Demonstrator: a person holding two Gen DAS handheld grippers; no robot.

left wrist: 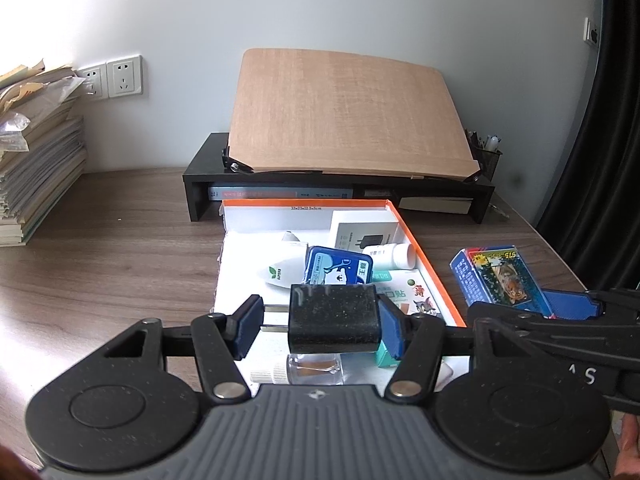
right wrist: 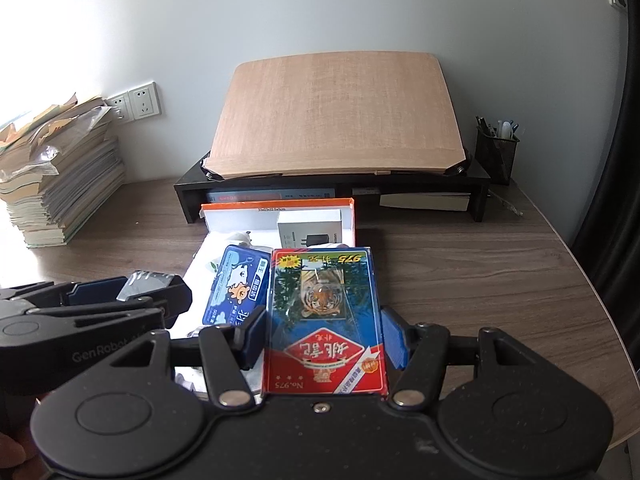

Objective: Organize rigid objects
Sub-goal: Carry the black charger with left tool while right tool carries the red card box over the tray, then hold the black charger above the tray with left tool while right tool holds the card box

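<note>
My left gripper (left wrist: 320, 326) is shut on a black plug charger (left wrist: 334, 322), its prongs against the left pad. It hangs over the near end of an open white box with an orange rim (left wrist: 424, 248). My right gripper (right wrist: 323, 338) is shut on a blue and red card box with a tiger picture (right wrist: 324, 304), beside the white box's right wall (right wrist: 352, 220). In the left wrist view the card box (left wrist: 496, 276) shows at the right. In the right wrist view the left gripper (right wrist: 132, 300) shows at the left.
The white box holds a blue tin (left wrist: 340, 268), a white charger carton (left wrist: 366, 232), a white bottle (left wrist: 394, 256) and a small glass bottle (left wrist: 316, 368). Behind it a black riser (left wrist: 200, 184) carries a wooden board (left wrist: 344, 112). Stacked books (left wrist: 40, 168) stand left, a mesh pen holder (right wrist: 496, 152) right.
</note>
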